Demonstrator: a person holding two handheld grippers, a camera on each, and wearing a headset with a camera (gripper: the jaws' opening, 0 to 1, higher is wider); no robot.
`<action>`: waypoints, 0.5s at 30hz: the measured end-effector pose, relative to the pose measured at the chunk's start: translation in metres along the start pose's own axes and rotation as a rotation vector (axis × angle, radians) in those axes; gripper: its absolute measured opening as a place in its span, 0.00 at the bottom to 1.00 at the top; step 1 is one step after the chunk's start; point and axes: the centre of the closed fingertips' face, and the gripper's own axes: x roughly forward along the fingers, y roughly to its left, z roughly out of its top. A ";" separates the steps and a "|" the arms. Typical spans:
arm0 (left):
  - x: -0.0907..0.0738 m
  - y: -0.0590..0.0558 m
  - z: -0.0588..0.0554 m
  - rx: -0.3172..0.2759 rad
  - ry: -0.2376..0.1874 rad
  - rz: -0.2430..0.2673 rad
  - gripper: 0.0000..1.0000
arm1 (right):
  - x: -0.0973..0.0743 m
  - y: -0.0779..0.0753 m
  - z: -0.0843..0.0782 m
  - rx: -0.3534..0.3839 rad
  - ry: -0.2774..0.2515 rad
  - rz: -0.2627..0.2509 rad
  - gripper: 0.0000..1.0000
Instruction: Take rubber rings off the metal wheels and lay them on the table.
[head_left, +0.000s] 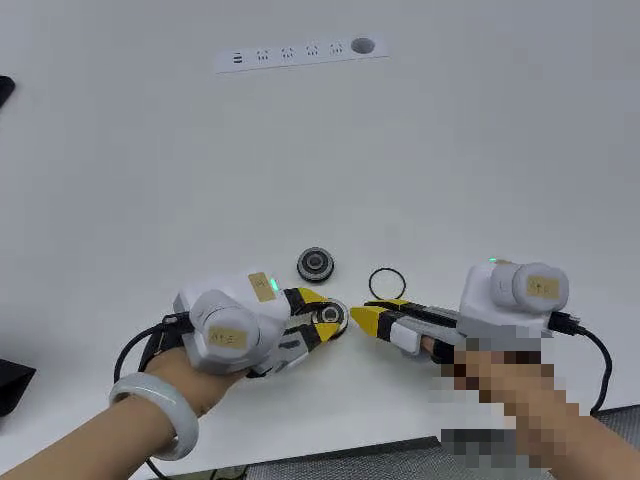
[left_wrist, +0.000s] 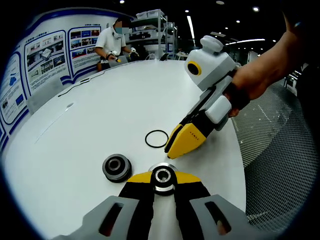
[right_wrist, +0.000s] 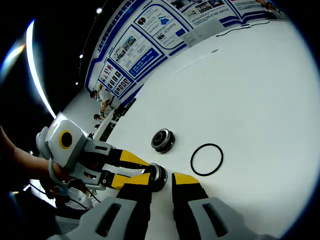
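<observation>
Clamping a metal wheel (head_left: 333, 316) between its jaws, the left gripper (head_left: 320, 317) rests low on the table (head_left: 450, 160). A second wheel (head_left: 315, 264) sits behind it, and a rubber ring (head_left: 387, 283) lies flat alongside. The right gripper (head_left: 367, 317), jaws narrowly parted and empty, points at the clamped wheel.

An exhibition-style lab hall with wall display boards (left_wrist: 45, 50), storage shelves (left_wrist: 150, 22) and a long white workbench (left_wrist: 125, 90)

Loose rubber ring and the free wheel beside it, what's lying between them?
Nothing: bare white table separates the rubber ring from the free wheel, clearest in the head view.
</observation>
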 end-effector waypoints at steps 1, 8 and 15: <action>0.000 0.000 0.000 0.003 0.001 0.000 0.15 | 0.001 0.000 -0.001 0.006 0.001 0.003 0.17; 0.001 0.001 -0.001 0.005 0.004 0.002 0.14 | 0.004 0.003 -0.003 0.033 0.002 0.021 0.17; 0.000 0.002 -0.001 0.010 0.002 0.001 0.14 | 0.008 0.004 -0.004 0.074 -0.001 0.038 0.18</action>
